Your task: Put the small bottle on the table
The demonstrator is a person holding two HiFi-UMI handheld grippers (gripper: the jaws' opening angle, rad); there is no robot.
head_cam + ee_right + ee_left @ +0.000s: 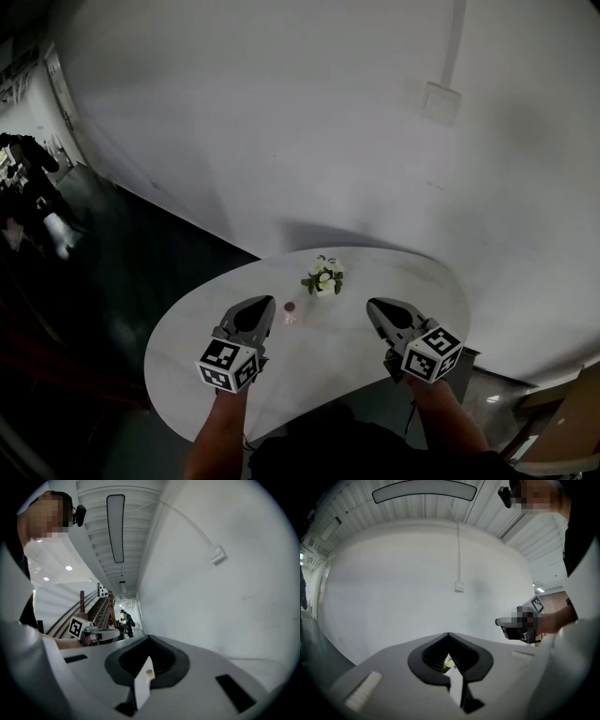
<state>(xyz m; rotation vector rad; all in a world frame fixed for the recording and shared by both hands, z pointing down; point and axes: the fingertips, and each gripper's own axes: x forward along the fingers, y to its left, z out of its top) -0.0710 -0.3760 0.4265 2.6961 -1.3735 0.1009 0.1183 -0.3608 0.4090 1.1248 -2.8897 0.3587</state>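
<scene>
Looks like the bottle (290,312) is on the counter (309,375) by the flowers (323,277), and your left gripper (265,307) and right gripper (374,307) are both closed up empty, so just back off.

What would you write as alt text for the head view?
A small pink bottle stands on a rounded white table, near a small bunch of white flowers. The left gripper and right gripper, both shut and empty, hover over the table on either side of the bottle.

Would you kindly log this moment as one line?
left claw shut, empty | right claw shut, empty | small bottle on table
</scene>
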